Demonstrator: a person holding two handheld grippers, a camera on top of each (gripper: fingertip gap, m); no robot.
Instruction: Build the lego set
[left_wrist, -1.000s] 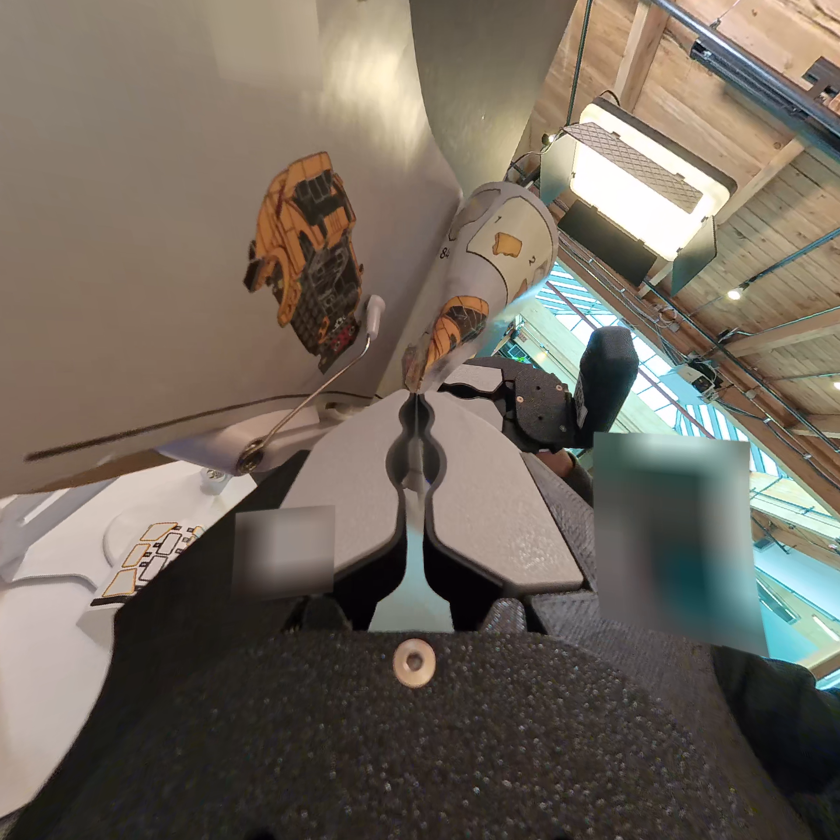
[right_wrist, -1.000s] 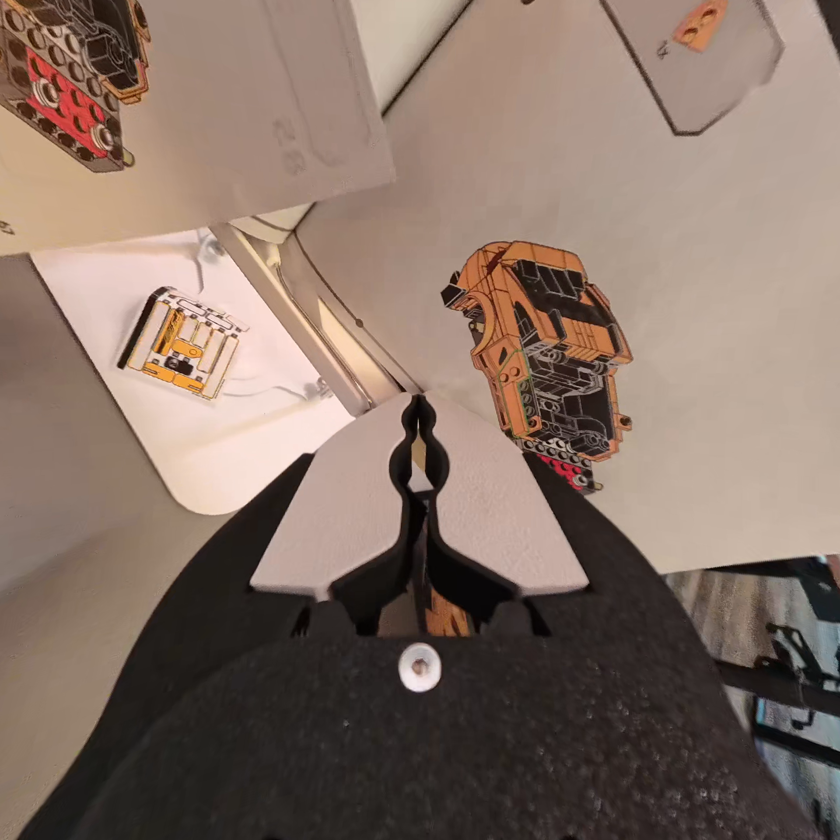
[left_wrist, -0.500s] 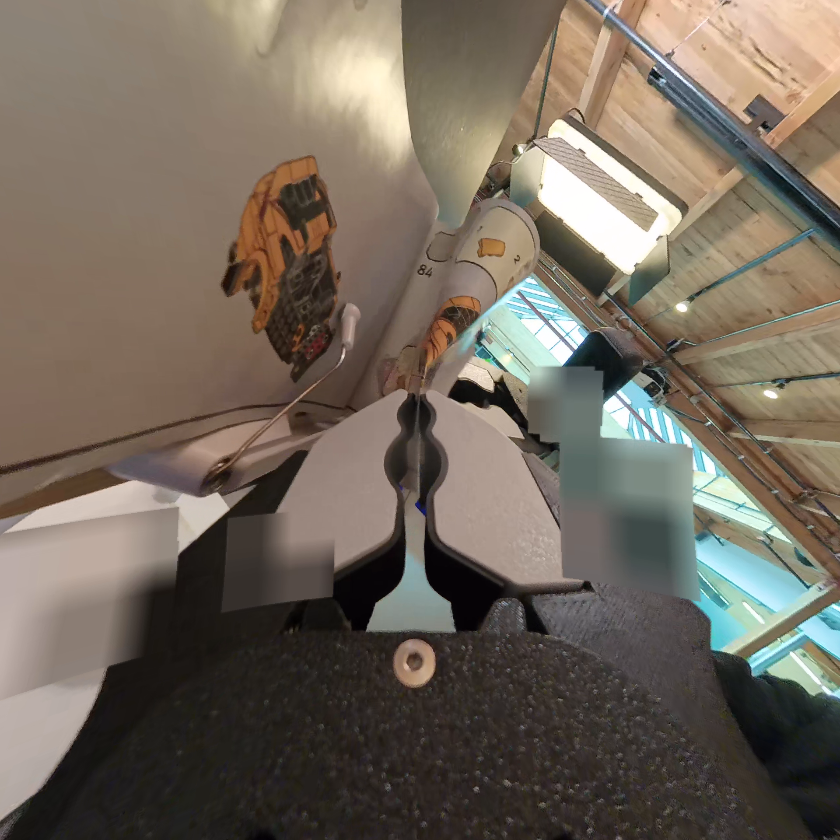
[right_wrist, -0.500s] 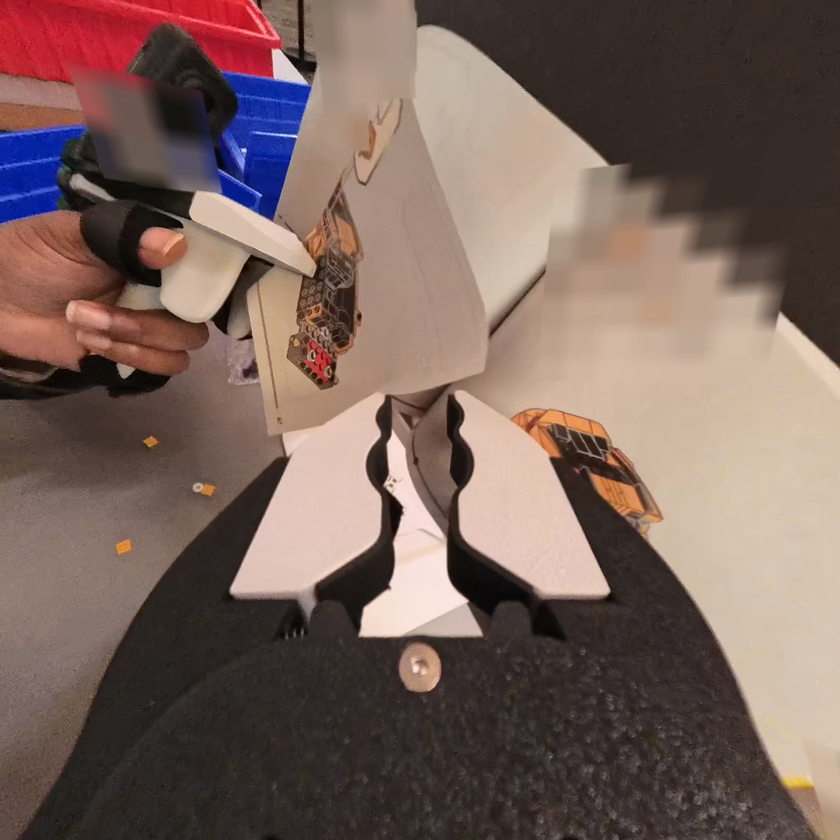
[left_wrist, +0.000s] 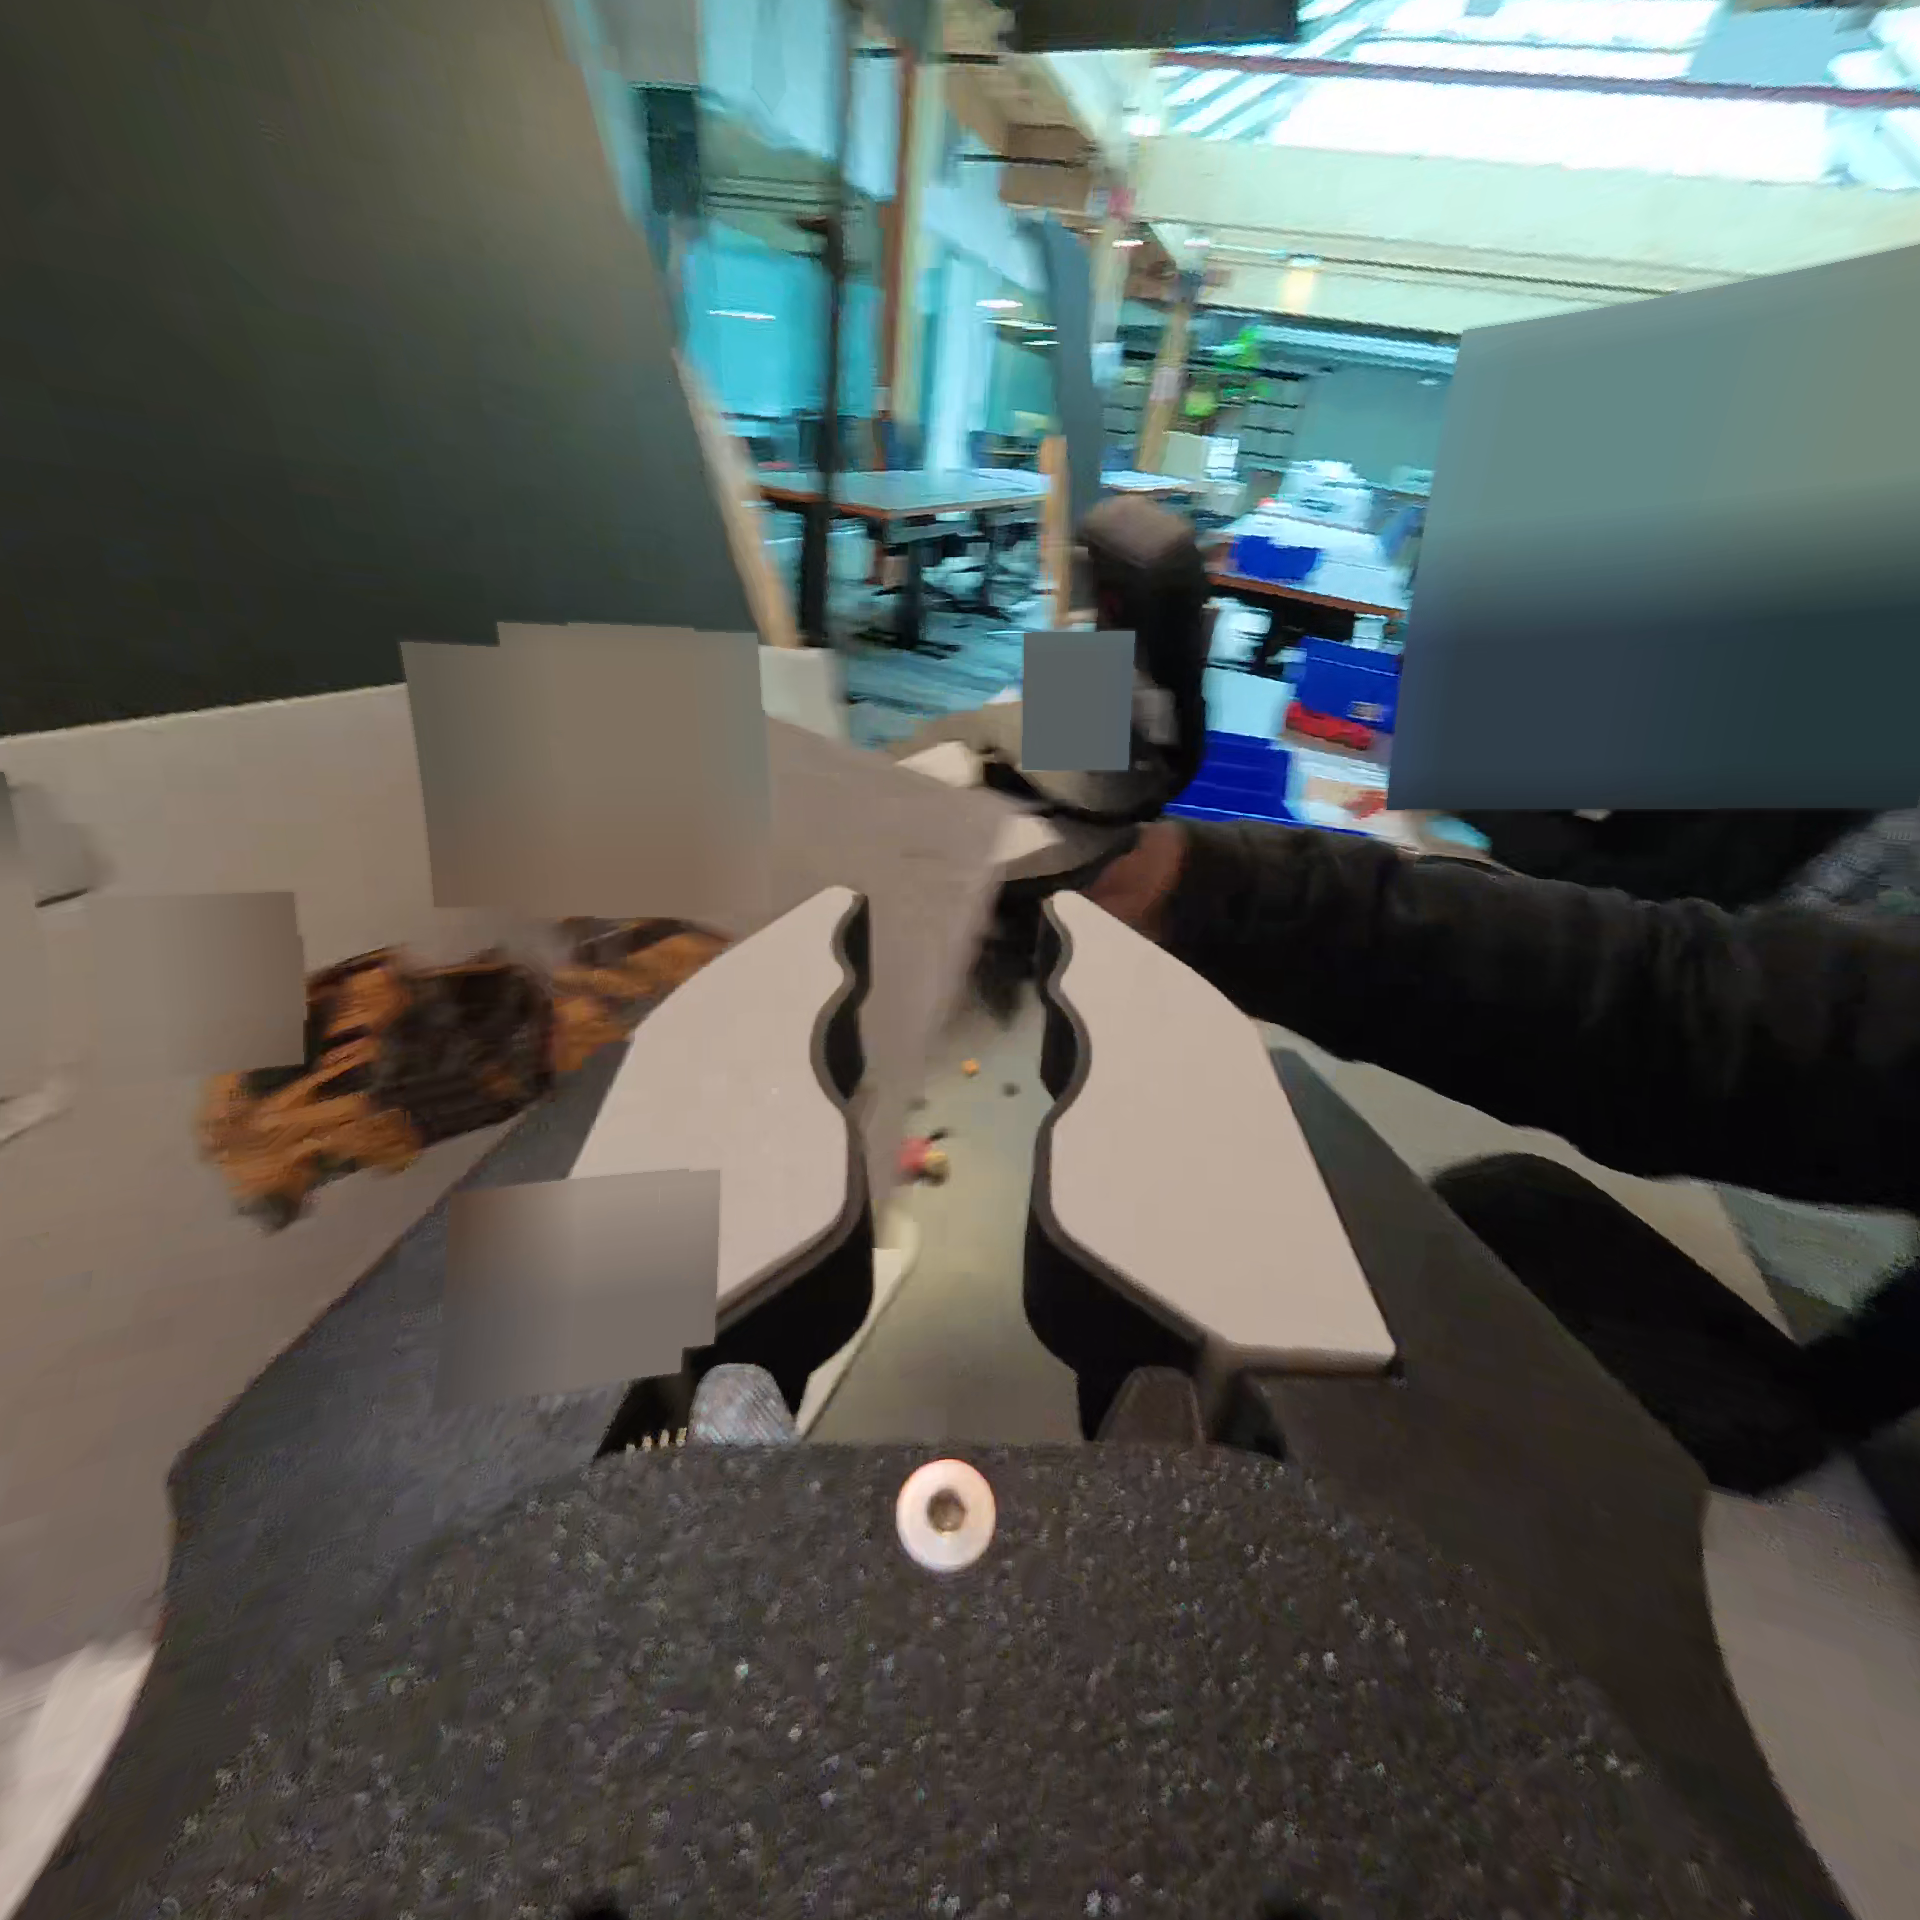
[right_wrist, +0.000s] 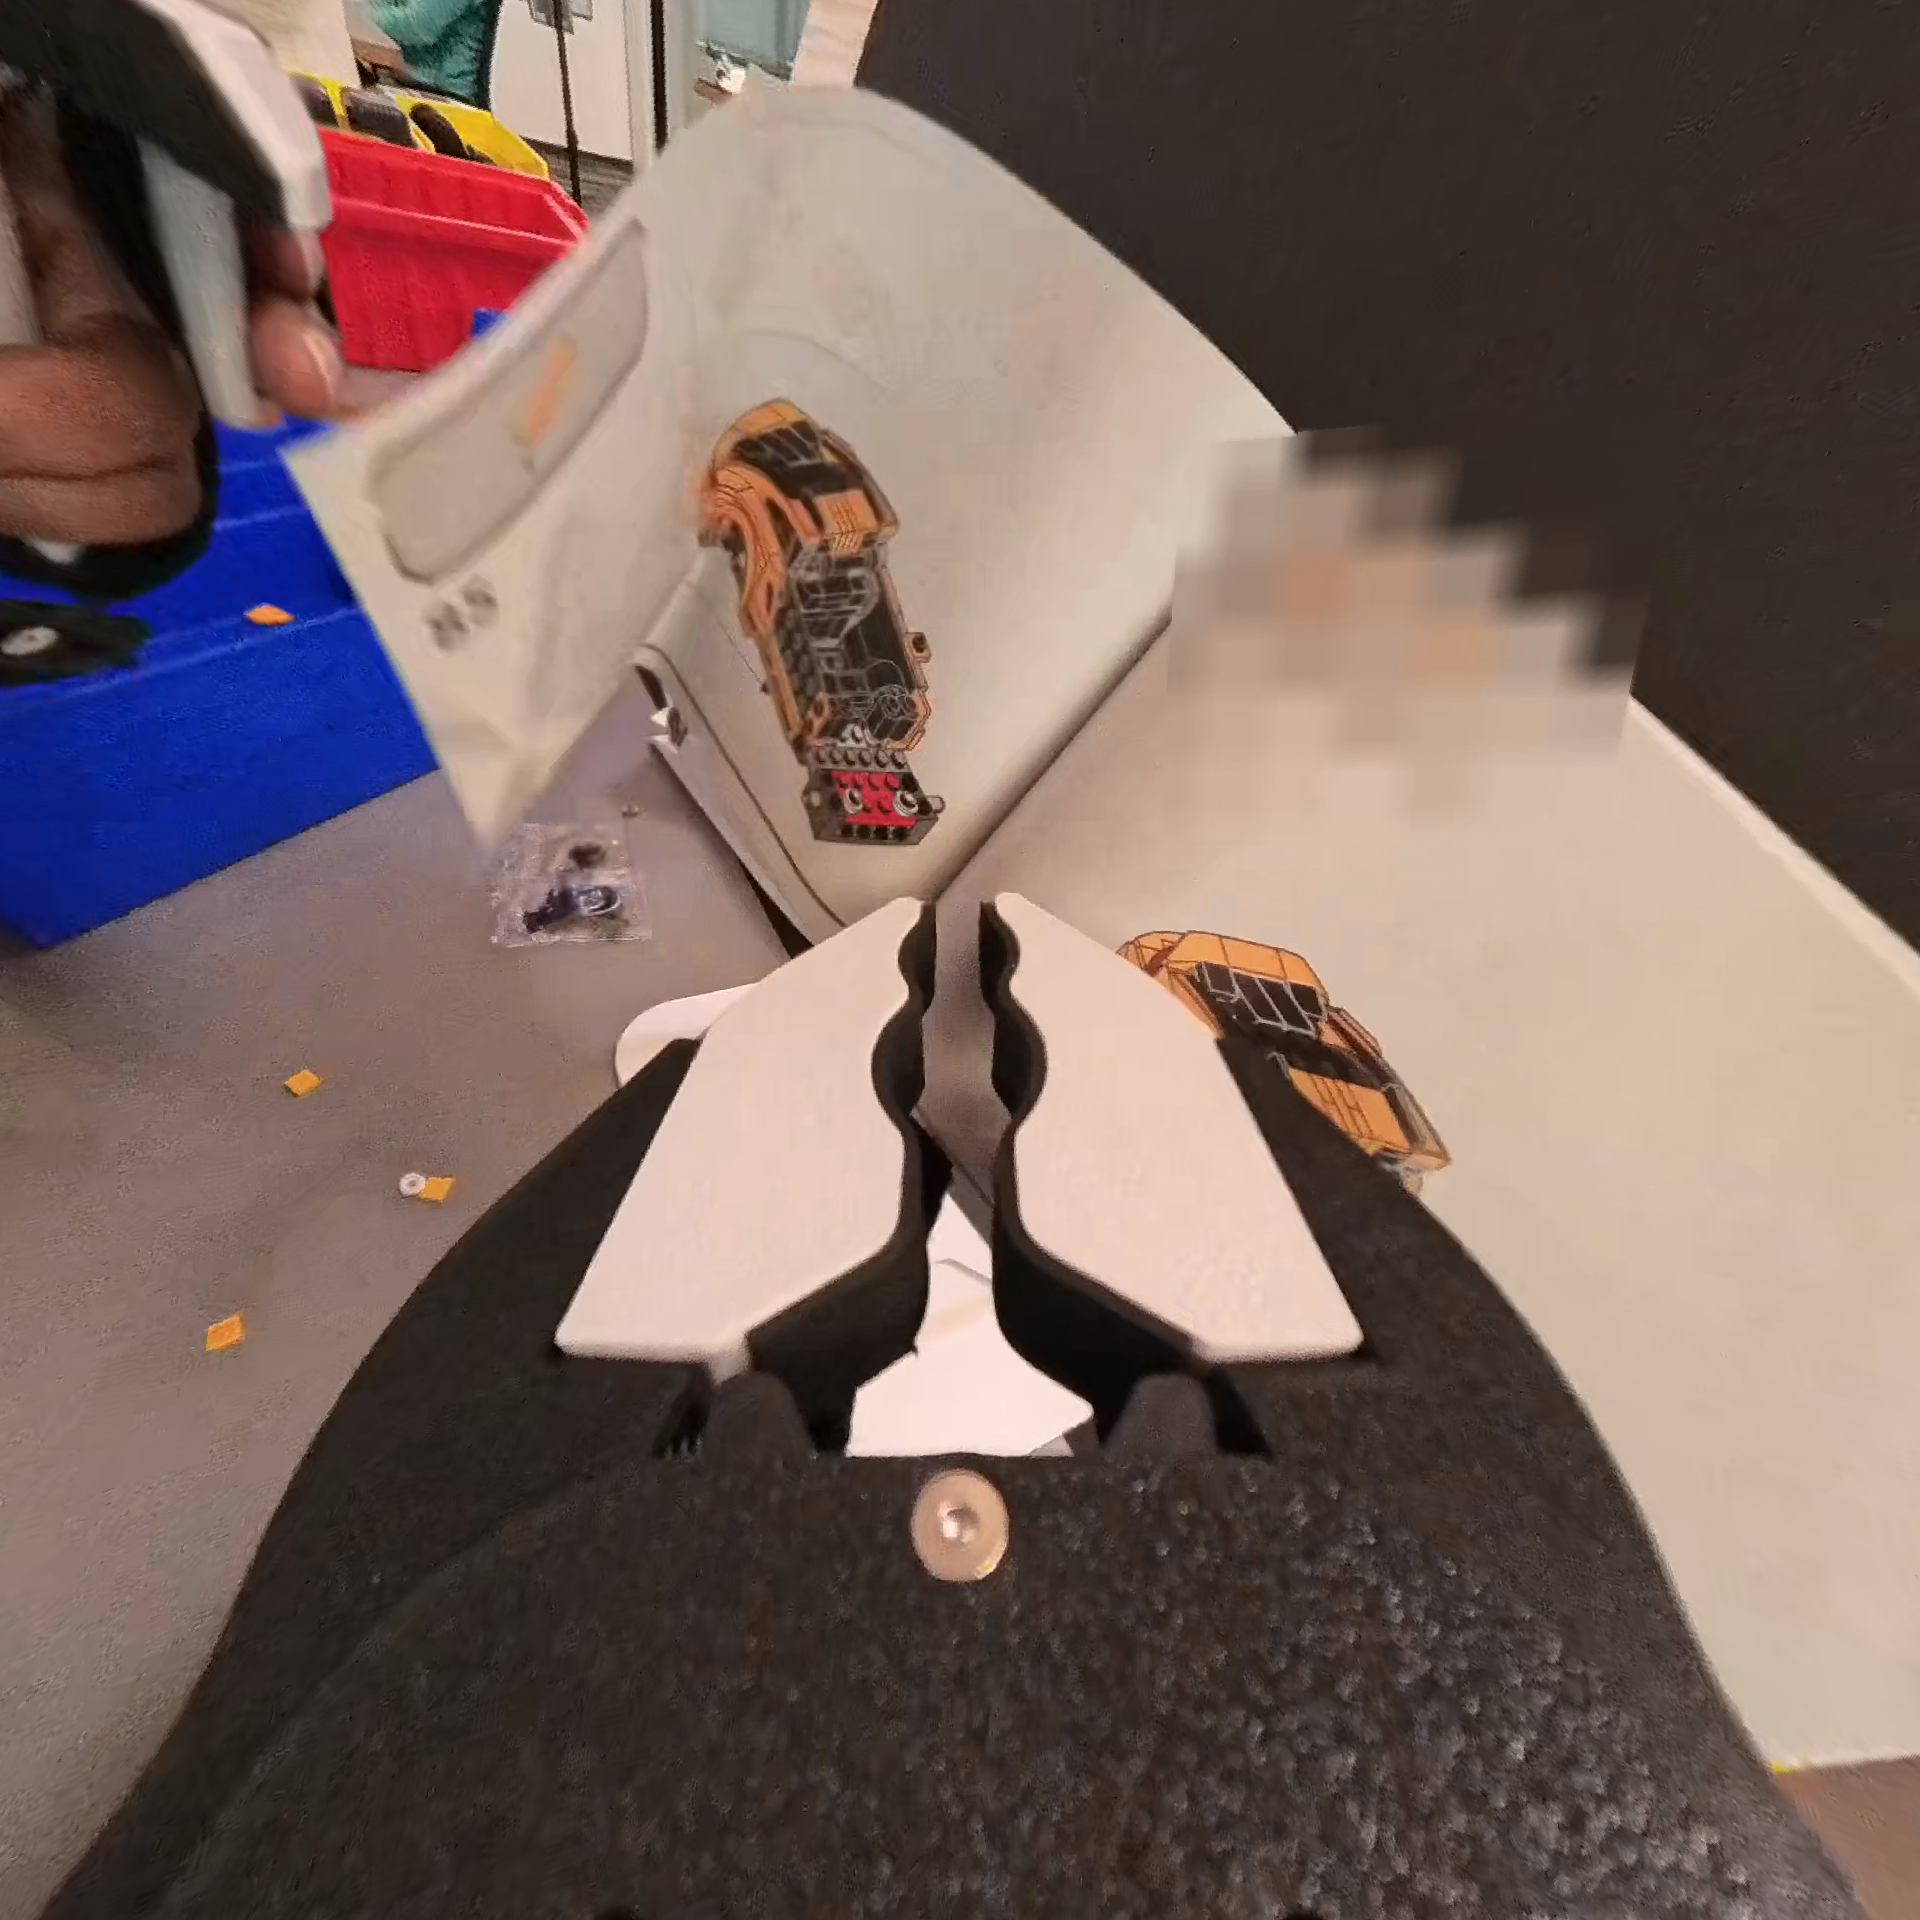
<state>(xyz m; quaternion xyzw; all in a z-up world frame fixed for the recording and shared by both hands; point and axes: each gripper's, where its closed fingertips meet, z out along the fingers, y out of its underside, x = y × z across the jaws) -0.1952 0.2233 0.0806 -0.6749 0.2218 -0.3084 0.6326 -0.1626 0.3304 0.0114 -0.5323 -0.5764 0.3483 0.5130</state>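
**Open instruction booklet between two handheld grippers**

Left gripper (left_wrist: 951, 925): jaws spread wide, nothing pressed between the pads; blurred edge of a raised booklet page (left_wrist: 894, 852) passing through the gap. Seen again at upper left of the booklet in the right wrist view, in a hand (right_wrist: 94, 416), just beside the page corner; contact there too blurred to tell.

Right gripper (right_wrist: 958, 914): jaws nearly closed, narrow slit left, tips at the booklet (right_wrist: 1558, 1143) fold; grip on paper cannot tell.

Left of booklet on grey table (right_wrist: 208, 1143): clear bag of small parts (right_wrist: 571, 883), scattered orange bits (right_wrist: 302, 1083), blue bin (right_wrist: 187, 727), red bin (right_wrist: 436, 260) behind it.
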